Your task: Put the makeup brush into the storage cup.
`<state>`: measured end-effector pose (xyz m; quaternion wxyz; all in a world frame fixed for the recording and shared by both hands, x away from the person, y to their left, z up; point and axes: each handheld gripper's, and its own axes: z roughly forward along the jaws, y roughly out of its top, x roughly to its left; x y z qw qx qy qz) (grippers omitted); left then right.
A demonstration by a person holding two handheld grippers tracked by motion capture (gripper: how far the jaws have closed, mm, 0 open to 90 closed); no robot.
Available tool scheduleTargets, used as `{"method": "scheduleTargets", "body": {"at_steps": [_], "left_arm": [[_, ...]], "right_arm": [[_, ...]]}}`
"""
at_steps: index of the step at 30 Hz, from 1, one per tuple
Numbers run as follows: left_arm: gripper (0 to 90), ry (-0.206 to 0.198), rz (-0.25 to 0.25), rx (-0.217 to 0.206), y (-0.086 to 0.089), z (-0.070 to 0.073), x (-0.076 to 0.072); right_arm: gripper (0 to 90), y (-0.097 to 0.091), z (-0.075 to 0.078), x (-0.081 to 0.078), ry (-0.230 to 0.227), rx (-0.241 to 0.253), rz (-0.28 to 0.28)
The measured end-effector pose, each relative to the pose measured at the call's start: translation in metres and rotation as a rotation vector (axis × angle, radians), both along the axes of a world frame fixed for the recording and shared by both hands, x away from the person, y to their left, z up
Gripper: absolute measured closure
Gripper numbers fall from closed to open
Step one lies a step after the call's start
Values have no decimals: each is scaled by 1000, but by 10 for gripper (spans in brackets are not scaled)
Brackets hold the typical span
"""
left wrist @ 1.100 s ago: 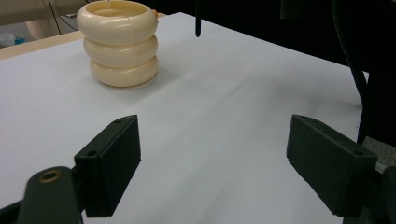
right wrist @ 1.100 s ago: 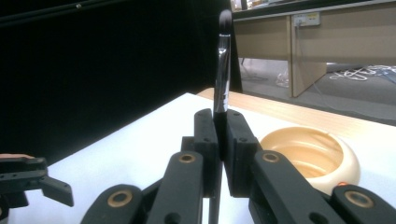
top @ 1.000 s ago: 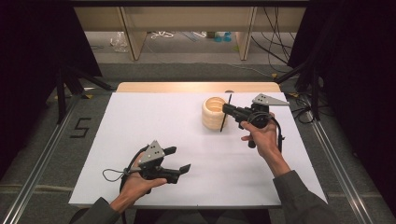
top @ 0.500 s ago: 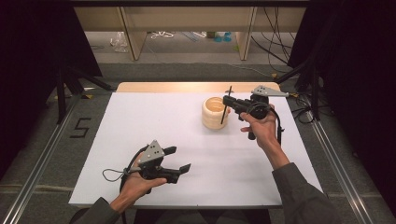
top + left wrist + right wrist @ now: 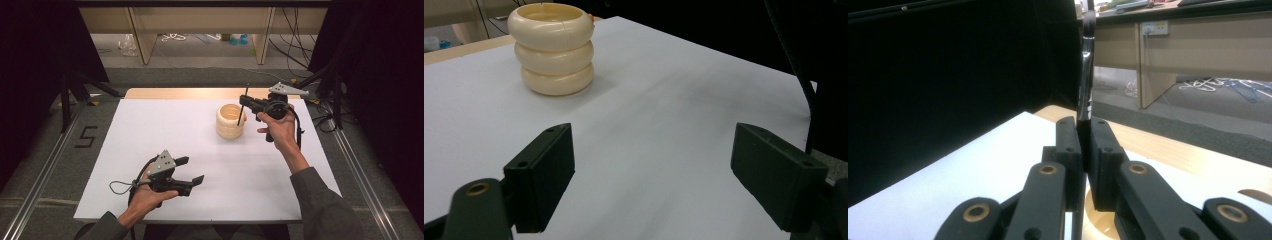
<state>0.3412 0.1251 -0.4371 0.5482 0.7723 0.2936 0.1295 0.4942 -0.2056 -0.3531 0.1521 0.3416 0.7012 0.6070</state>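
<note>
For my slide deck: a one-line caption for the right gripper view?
Right gripper shut on a thin black brush with a silver ferrule, above the cream ribbed holder.

This is a lab set up for recording, not a home or shop. The flat white-covered wooden surface point(image 5: 150, 130) stands between black curtains point(image 5: 35, 45) that close off both sides. Metal floor rails point(image 5: 45, 172) run along the grey carpet, left of the left claw point(image 5: 192, 170), with a white taped numeral point(image 5: 86, 136) beside them. Beyond the right claw point(image 5: 243, 102), loose cables point(image 5: 292, 40) trail across the floor under a pale wooden bench point(image 5: 200, 15), and black stand legs point(image 5: 75, 85) brace the corners.
</note>
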Motion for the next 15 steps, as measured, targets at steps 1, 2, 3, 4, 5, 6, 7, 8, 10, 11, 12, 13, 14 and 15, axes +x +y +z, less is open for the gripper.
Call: {"method": "scheduleTargets", "body": {"at_steps": [1,2,3,4,5,6,7,8,10,11,12,13,14,15], "left_arm": [[174,-1,0,0,0,0,0],[174,0,0,0,0,0,0],[174,0,0,-1,0,0,0],[174,-1,-1,0,0,0,0],[174,-1,-1,1,0,0,0],[174,0,-1,0,0,0,0],[174,0,-2,1,0,0,0],[174,13,9,-7,-1,0,-1],[174,5,3,-2,-1,0,-1],[174,2,1,-1,-1,0,-1],[174,3,2,-1,-1,0,-1],[174,7,6,-3,-1,0,-1],[174,3,2,-5,-1,0,-1],[174,-3,-9,-1,-1,0,0]], "right_arm": [[856,0,1,1,-2,-7,-2],[856,0,3,3,-8,-9,-7],[856,0,3,3,-7,-10,-8],[856,1,3,5,-18,-4,-13],[856,1,4,5,-7,-16,-13],[856,1,4,7,-9,-13,-17],[856,2,5,7,-2,-9,-17],[856,2,5,9,-4,-17,-20],[856,4,4,12,-8,-17,-23],[856,4,4,13,-10,-21,-26],[856,5,4,15,-11,-28,-32],[856,5,4,16,-1,-30,-33],[856,6,4,17,-1,-30,-37],[856,6,3,19,-7,-28,-38]]}}
